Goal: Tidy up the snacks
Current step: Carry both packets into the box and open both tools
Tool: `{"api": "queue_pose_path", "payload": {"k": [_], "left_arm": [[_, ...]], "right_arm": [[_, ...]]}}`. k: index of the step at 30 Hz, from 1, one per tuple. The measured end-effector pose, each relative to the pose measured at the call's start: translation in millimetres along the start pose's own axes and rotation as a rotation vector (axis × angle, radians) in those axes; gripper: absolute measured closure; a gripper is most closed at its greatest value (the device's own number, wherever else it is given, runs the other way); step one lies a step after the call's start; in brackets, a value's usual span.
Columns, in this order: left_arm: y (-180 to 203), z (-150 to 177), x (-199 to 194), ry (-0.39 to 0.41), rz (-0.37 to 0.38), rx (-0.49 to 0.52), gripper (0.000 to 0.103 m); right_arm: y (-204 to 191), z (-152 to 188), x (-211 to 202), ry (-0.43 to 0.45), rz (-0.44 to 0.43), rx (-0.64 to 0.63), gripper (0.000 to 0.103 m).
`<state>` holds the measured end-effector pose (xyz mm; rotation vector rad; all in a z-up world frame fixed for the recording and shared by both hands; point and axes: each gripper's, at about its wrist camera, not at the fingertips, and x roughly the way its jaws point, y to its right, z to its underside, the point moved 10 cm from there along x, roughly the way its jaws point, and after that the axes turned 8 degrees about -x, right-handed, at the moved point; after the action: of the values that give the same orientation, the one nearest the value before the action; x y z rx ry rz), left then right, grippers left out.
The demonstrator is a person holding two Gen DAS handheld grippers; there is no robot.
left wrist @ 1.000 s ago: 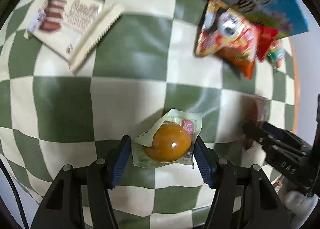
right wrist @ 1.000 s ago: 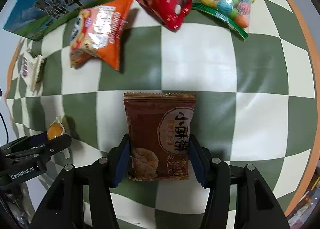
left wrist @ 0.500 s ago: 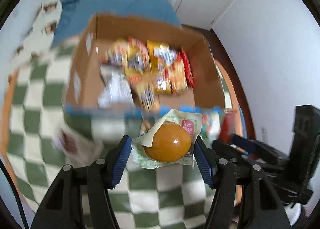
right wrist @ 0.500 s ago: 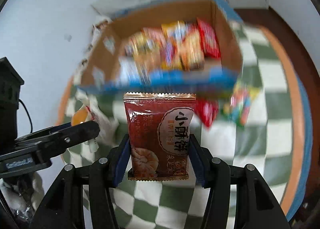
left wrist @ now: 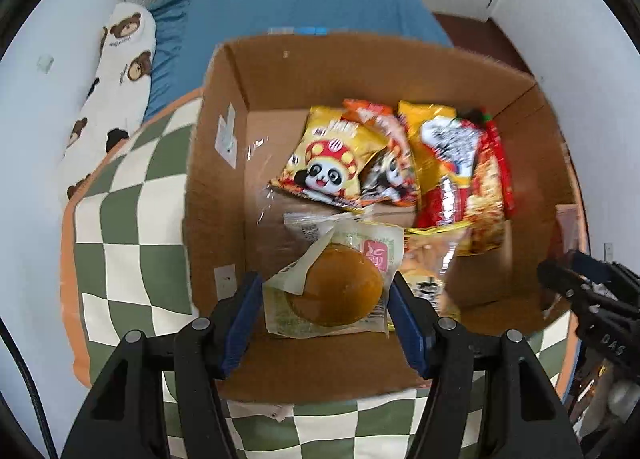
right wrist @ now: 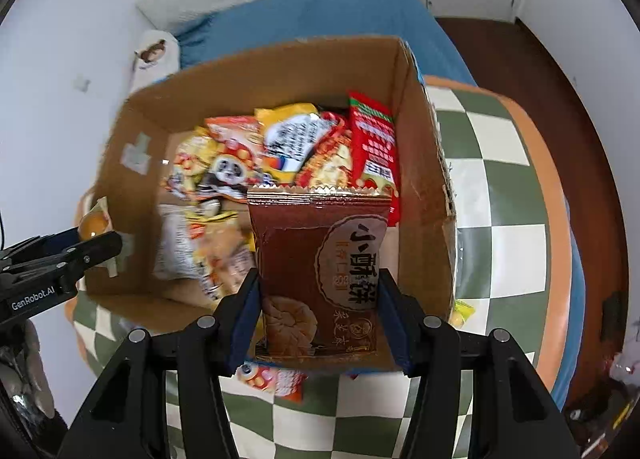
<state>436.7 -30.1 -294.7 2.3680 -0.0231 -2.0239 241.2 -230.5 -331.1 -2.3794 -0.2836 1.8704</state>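
Gripping packets between closed fingers: left gripper (left wrist: 326,305) egg-yolk pastry (left wrist: 336,290), right gripper (right wrist: 318,309) brown biscuit pack (right wrist: 316,271).

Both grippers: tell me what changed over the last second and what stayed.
Both lifted off the checked cloth and now hang over the open cardboard box. Unchanged: the left gripper grips the wrapped round cake, the right gripper the brown biscuit packet.

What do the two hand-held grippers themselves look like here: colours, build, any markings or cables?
Both are matte black with silver pivot screws and blue pads. The left hand-held gripper has a black cable along its left edge; in the right wrist view its side reads "GenRobot.AI". The right hand-held gripper matches it in build; its side lettering is only partly legible.
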Motion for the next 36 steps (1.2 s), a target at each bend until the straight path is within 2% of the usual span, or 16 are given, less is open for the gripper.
{"api": "queue_pose_path", "payload": {"k": [5,6,7,8,9,13,19,26,36], "left_arm": [[-9,4,25,-0.073,-0.012,-0.026,0.042],[-11,6,30,-0.091,-0.006,-0.043,0.041],[-13,8,35,-0.110,0.005,-0.064,0.040],[-14,9,39,-0.122,0.021,-0.081,0.035],[-15,9,40,-0.127,0.028,-0.089,0.023],[-10,9,38,-0.096,0.050,-0.095,0.012],[-9,9,24,-0.015,0.039,-0.128,0.011],[-7,17,0,0.081,0.033,-0.147,0.011],[1,46,-57,0.252,0.022,-0.104,0.011]], "right_arm": [[5,0,27,-0.060,0.004,0.005,0.044],[6,0,33,-0.079,0.001,0.009,0.039],[7,1,39,-0.101,0.003,0.013,0.027],[8,2,43,-0.115,0.006,0.016,0.020],[9,3,45,-0.124,0.008,0.020,0.008],[11,8,53,-0.144,0.030,0.019,0.007],[10,9,52,-0.120,0.059,0.014,0.007],[10,8,31,-0.047,0.094,0.020,0.007],[3,24,-31,0.105,0.129,0.017,0.007]]}}
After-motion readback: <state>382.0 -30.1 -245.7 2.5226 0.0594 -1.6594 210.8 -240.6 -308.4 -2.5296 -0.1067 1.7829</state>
